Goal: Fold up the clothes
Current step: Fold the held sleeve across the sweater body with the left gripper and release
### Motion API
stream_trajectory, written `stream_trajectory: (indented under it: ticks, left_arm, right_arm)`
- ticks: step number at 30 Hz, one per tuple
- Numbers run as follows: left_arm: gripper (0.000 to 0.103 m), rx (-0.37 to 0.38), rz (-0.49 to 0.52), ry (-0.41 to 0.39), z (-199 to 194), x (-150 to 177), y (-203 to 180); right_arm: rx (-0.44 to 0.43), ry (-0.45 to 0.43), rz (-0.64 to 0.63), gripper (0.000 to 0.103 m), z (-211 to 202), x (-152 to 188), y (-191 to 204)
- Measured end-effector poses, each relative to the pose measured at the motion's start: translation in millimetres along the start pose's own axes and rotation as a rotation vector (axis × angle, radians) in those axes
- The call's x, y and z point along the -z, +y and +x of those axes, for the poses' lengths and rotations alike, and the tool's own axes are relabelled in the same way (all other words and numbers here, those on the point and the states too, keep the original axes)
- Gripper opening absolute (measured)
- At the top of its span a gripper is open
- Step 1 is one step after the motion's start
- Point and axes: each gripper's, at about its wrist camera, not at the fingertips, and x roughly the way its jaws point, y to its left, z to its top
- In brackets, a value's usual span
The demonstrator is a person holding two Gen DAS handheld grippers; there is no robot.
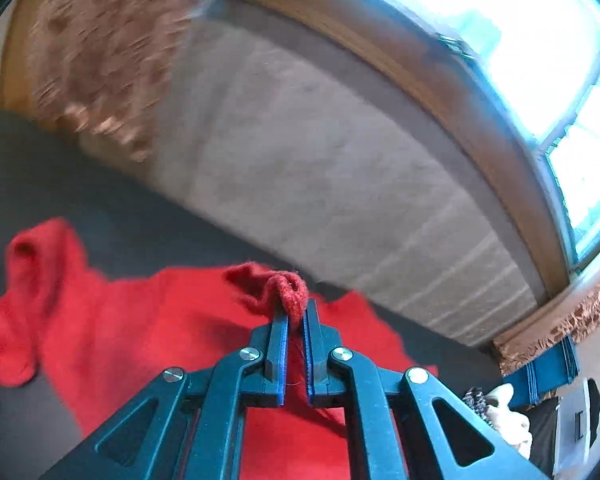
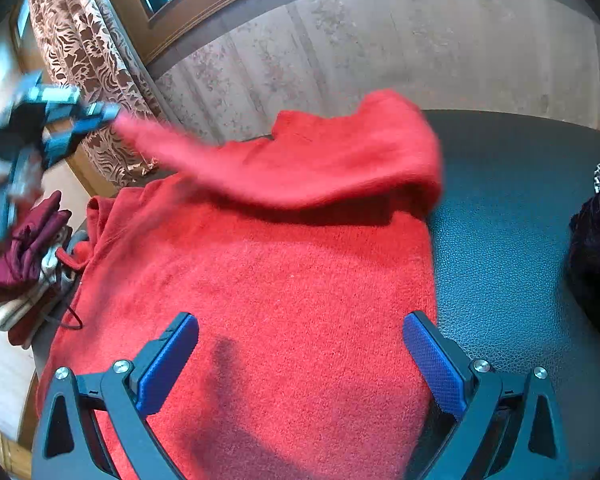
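The left gripper (image 1: pixel 296 314) pinches the red sweater's (image 2: pixel 284 280) cuff (image 1: pixel 290 292) — sleeve lifted across the body; the right gripper (image 2: pixel 300 344) hovers with fingers spread wide, empty, above the dark worktop (image 2: pixel 508 240).

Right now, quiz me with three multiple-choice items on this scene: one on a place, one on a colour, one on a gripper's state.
1. Where does the body of the sweater lie?
A. On the dark padded surface
B. On the window sill
C. On the curtain

2. What colour is the sweater?
A. Green
B. Red
C. White

3. How does the left gripper stand?
A. Wide open above the cloth
B. Shut on nothing
C. Shut on the sweater's sleeve cuff

Answers:
1 A: the right wrist view shows the sweater spread flat over the dark textured surface.
2 B: both views show red knit.
3 C: in the left wrist view the cuff is pinched between the closed fingers, while the right gripper stands open over the body.
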Motion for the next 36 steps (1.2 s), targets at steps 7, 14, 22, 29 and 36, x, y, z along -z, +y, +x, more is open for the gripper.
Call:
stream_trajectory:
  ticks: [7,14,22,29,36]
  left_arm:
    - [0.005,-0.103,0.005,-0.009,-8.8,28.1,46.4]
    - [0.006,-0.079,-0.042,0.109,18.4,42.4,82.2]
    - [0.006,-0.021,-0.104,0.121,21.8,68.8,106.1]
    - [0.006,0.101,-0.159,0.075,2.5,59.7,101.5]
    - [0.006,0.163,-0.197,0.061,-8.2,51.3,103.4]
  right_arm:
    - [0.002,0.008,0.003,0.103,3.4,-2.7,3.9]
    - [-0.017,0.006,0.016,0.103,4.2,-5.3,0.9]
    - [-0.140,0.033,0.187,0.103,-6.7,-21.2,-19.6]
    - [-0.547,-0.041,0.599,0.103,11.0,-56.1,-54.9]
    - [-0.353,-0.157,0.829,0.103,49.6,-71.3,-73.4]
